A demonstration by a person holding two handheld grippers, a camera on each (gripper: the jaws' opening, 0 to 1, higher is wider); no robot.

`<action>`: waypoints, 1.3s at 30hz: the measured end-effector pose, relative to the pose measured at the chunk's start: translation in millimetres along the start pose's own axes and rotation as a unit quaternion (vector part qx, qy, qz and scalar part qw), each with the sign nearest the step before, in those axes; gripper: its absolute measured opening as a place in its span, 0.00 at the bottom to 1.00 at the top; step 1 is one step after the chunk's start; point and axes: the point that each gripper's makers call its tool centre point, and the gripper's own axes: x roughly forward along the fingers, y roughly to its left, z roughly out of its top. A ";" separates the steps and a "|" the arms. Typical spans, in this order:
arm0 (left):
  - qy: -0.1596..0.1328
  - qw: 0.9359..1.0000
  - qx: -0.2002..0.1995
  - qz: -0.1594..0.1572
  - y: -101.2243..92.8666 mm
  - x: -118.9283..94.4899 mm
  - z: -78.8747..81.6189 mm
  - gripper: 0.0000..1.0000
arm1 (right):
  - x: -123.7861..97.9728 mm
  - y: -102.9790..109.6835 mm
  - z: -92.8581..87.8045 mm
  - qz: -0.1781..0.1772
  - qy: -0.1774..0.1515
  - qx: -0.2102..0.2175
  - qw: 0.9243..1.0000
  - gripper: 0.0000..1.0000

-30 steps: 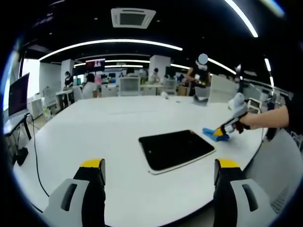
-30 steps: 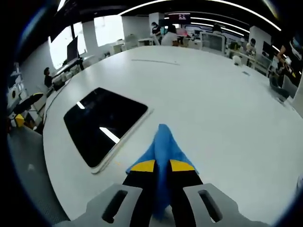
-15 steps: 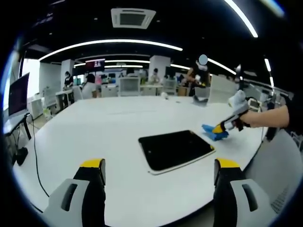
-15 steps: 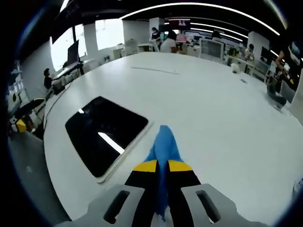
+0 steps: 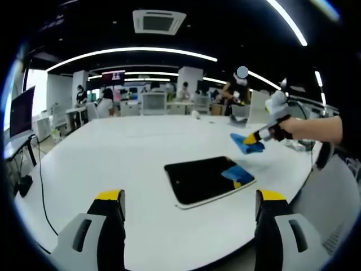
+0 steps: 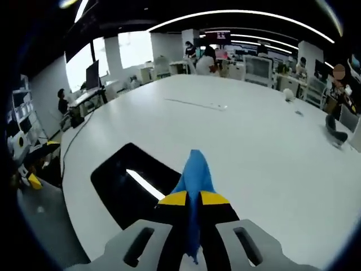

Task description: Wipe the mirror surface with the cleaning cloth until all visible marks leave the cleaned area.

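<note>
The mirror (image 5: 206,179) is a dark rectangular slab with a pale rim, lying flat on the white table (image 5: 124,164). My left gripper (image 5: 189,199) stands open in front of it, its yellow-tipped jaws wide apart and empty. In the left gripper view my right gripper (image 5: 250,138) comes in from the right, lifted above the mirror's far right corner, shut on the blue cleaning cloth (image 5: 243,144); the cloth's reflection shows in the glass. In the right gripper view the cloth (image 6: 193,175) sticks out between the shut jaws of that gripper (image 6: 192,199), above the mirror (image 6: 132,183).
A cable (image 5: 43,195) hangs off the table's left edge beside a monitor (image 5: 21,113). Small objects lie on the far tabletop (image 6: 289,95). People sit and stand at desks (image 5: 152,101) behind the table. The table's front edge curves close under my left gripper.
My right gripper has risen off the table with the cloth and moved up over the mirror's right corner. The left gripper has not moved.
</note>
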 end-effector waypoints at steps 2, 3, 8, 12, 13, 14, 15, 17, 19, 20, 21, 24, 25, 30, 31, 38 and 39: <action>0.002 1.000 -0.001 -0.001 -0.2 0.0 -0.8 0.97 | 5.3 5.8 3.0 0.003 0.002 -0.002 1.000 0.02; 0.002 1.000 -0.001 -0.001 -0.3 0.0 -0.7 0.97 | 8.2 8.5 3.9 0.004 0.003 -0.003 1.000 0.02; 0.001 1.000 -0.001 -0.001 -0.2 0.1 -0.4 0.97 | 28.0 19.1 5.4 0.010 0.016 -0.013 1.000 0.02; 0.003 1.000 0.001 -0.001 -0.3 0.2 -1.1 0.97 | 50.5 14.7 1.5 0.012 0.031 -0.016 0.999 0.02; 0.003 1.000 0.001 -0.002 -0.6 0.3 -1.0 0.97 | 55.8 12.4 0.0 0.012 0.034 -0.017 0.999 0.02; 0.003 1.000 0.002 -0.003 -1.1 0.4 -0.9 0.97 | 57.4 16.1 -3.0 0.010 0.039 -0.019 0.999 0.02; 0.003 1.000 0.002 -0.003 -1.2 0.4 -1.1 0.97 | 59.3 17.3 -5.9 0.009 0.045 -0.023 0.999 0.02; 0.003 1.000 0.002 -0.004 -1.3 0.5 -1.1 0.97 | 65.3 16.8 -14.4 0.004 0.063 -0.034 0.997 0.02; 0.002 1.000 0.002 -0.004 -1.1 0.6 -1.0 0.97 | 68.3 17.3 -22.8 0.000 0.079 -0.042 0.996 0.02; 0.002 1.000 0.002 -0.004 -0.9 0.6 -0.9 0.97 | 69.8 17.7 -27.9 0.001 0.082 -0.040 0.996 0.02; 0.002 1.000 0.002 -0.003 -0.8 0.6 -0.8 0.97 | 70.0 17.9 -29.7 0.001 0.081 -0.038 0.996 0.02; 0.002 1.000 0.002 -0.004 -0.7 0.7 -1.0 0.97 | 70.9 11.5 -26.9 -0.001 0.077 -0.025 0.997 0.02; 0.002 1.000 0.002 -0.004 -0.7 0.9 -1.0 0.97 | 71.6 10.4 -26.6 -0.001 0.079 -0.025 0.997 0.02; 0.003 1.000 0.001 -0.006 -1.1 1.6 -1.4 0.96 | 76.0 7.2 -26.3 -0.008 0.080 -0.020 0.997 0.01; 0.004 1.000 0.000 -0.007 -1.5 1.7 -1.8 0.96 | 77.3 8.3 -25.3 -0.009 0.079 -0.017 0.997 0.01; 0.005 1.000 0.000 -0.006 -1.3 1.4 -2.4 0.96 | 90.2 19.2 -16.8 0.002 0.072 -0.001 0.997 0.01; 0.005 1.000 0.000 -0.006 -1.3 1.3 -2.4 0.96 | 91.7 20.6 -16.0 0.003 0.073 -0.003 0.997 0.01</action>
